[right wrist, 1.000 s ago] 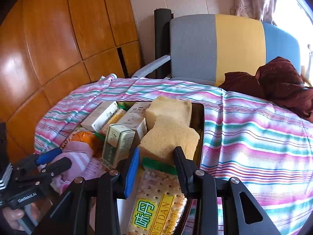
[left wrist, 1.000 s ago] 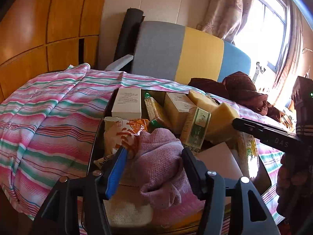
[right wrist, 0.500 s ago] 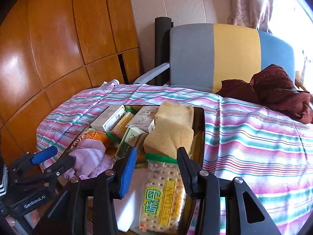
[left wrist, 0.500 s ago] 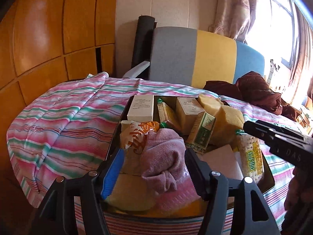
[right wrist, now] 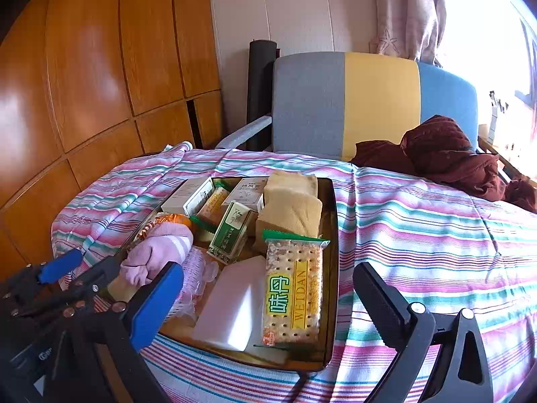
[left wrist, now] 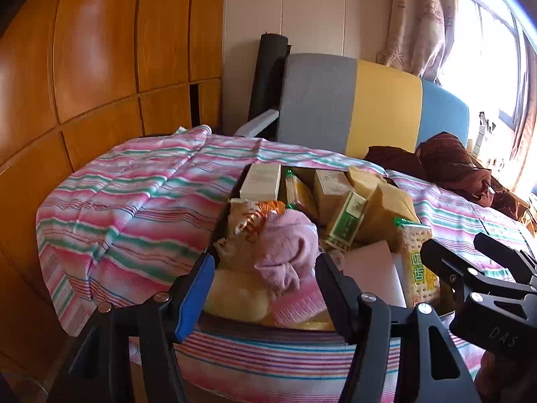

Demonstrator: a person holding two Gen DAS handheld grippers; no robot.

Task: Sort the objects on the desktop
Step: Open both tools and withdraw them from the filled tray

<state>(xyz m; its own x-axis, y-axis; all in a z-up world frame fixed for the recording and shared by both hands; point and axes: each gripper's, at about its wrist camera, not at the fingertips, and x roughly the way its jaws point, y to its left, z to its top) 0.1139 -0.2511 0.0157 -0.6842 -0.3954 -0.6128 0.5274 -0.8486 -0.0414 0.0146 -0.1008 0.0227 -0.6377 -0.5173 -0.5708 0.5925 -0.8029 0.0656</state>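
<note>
Both jaws stood spread and empty, left gripper (left wrist: 265, 282) and right gripper (right wrist: 268, 299) low in frame, while the tray (right wrist: 330, 235) at centre held everything jumbled, so sorting stage was unclear.

Strong daylight pours in from the window (left wrist: 486, 47) at the far right, and in both views it burns out to plain white with no detail behind the curtain (right wrist: 406, 13). The wooden wall panels (left wrist: 94, 40) on the left carry soft glossy glare patches. The striped cloth (right wrist: 419, 235) is evenly lit and sharp, with mild shadow under the near edge. Fisheye bending curves the panel seams and darkens the corners to black. The near tongs (left wrist: 261, 288) look slightly soft, their undersides in shade.
</note>
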